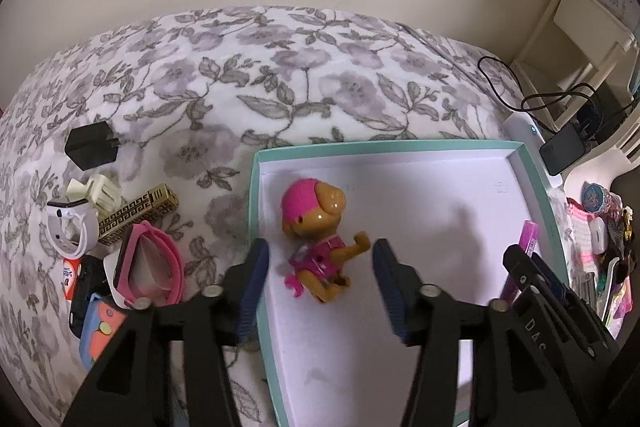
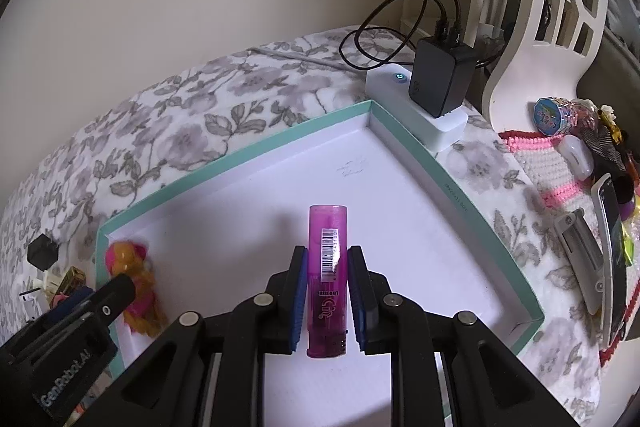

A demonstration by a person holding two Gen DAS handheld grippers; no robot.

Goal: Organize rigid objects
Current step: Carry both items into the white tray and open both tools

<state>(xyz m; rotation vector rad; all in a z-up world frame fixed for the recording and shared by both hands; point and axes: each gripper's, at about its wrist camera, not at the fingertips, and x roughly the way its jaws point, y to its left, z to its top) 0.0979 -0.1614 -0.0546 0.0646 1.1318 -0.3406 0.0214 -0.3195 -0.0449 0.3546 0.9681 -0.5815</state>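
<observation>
Your left gripper (image 1: 320, 267) stands open around the toy dog (image 1: 316, 239), now lying in the box (image 1: 400, 146). Your right gripper (image 2: 328, 291) pinches the purple lighter (image 2: 327, 267) over the box floor; lower it, then release.

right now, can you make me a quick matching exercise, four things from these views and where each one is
Things:
1. toy dog figure
2. purple lighter
3. black charger
4. pink watch

Places:
A. plugged into the white power strip
B. on the floral blanket, outside the tray
C. clamped in the right gripper
D. lying in the teal-rimmed tray, between the open left gripper fingers, untouched

Pairs: 1-D, 2-C, 3-A, 4-B
</observation>
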